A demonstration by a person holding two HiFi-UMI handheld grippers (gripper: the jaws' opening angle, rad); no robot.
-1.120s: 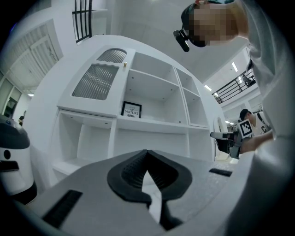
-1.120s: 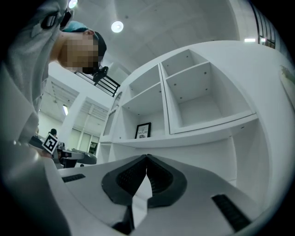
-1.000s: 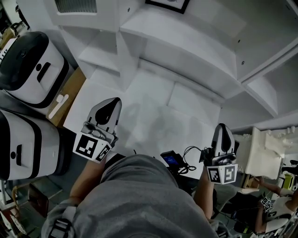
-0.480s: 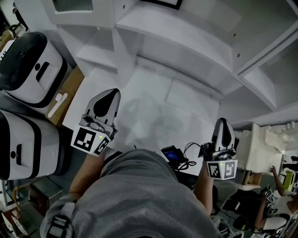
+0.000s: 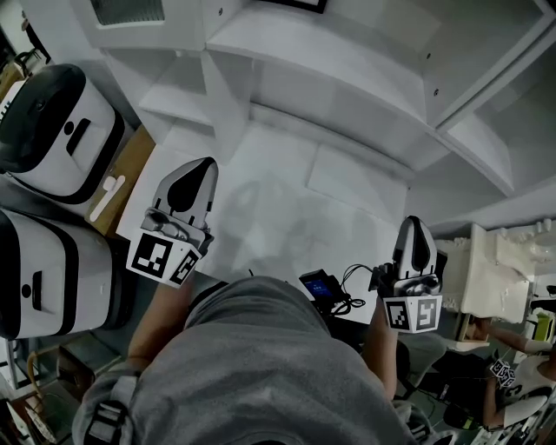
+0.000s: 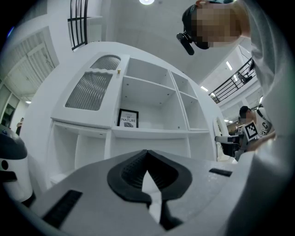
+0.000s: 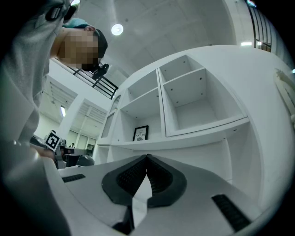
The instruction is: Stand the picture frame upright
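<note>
Head view gives the layout. The white shelving unit [image 5: 347, 78] fills the upper half of the picture, and the white desk [image 5: 287, 209] runs below it toward us. We hold both claws low over the near edge of the desk, well apart from each other and from the shelves.

The left claw [image 5: 201, 174] has its jaws pressed together with nothing between them, which the left gripper view confirms [image 6: 147, 159]. The right claw [image 5: 414, 233] is likewise closed and empty, as the right gripper view shows [image 7: 146, 159].

The picture frame [image 6: 128, 118] sits inside the shelving unit, on the shelf board just above the ledge, tucked into the left corner of its compartment. It rests on its lower edge with its long axis vertical and its printed face toward us. We cannot tell whether it leans on the back wall. In the head view only a dark sliver of it shows at the top edge [image 5: 291, 3].

From each claw the frame lies ahead and higher:
- In the left gripper view it is slightly left of the jaw line.
- In the right gripper view [image 7: 141, 133] it is almost on the jaw line.

It shows larger from the left, so we judge the left claw nearer. We also judge that the frame already stands upright, so little is left to do.
</note>
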